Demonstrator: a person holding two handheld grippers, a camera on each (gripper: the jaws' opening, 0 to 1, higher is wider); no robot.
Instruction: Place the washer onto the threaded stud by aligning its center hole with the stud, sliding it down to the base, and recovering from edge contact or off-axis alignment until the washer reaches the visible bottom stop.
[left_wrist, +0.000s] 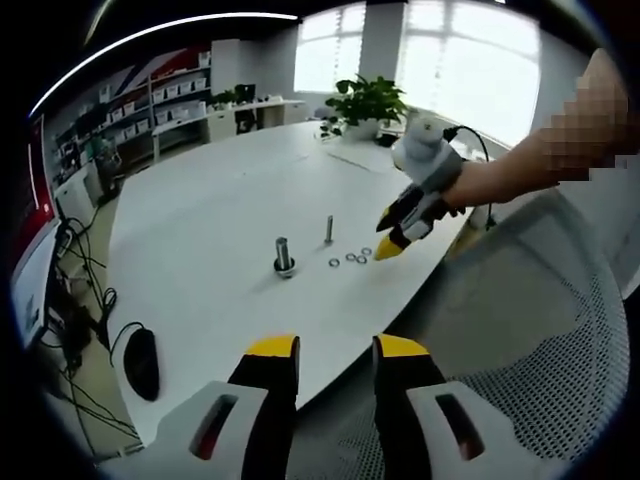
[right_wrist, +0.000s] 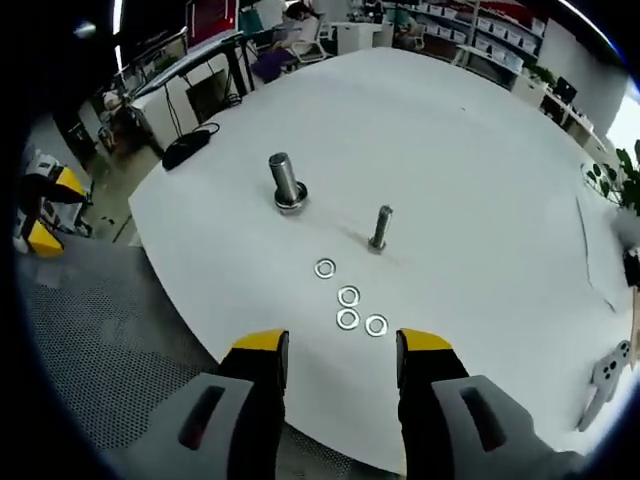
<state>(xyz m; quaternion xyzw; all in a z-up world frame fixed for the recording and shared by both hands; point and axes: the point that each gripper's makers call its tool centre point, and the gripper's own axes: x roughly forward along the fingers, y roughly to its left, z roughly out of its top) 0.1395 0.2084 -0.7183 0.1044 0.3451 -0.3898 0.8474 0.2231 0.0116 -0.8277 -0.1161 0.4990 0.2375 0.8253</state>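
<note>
Four washers lie just ahead of right tool, jaws spread, near stud.

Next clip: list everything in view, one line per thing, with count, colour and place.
Table: one, white, under everything.
Washers: four, silver, loose on the table in front of the right tool.
Thin stud: one, grey, upright beyond the washers.
Thick stud: one, grey, upright on a ring base.
Mouse: one, black, at the table edge.
Plant: one, green, far end.
Chair: one, grey mesh, beside the table.
Left tool: yellow-tipped, open.
Right tool: yellow-tipped, open, above the washers.
</note>
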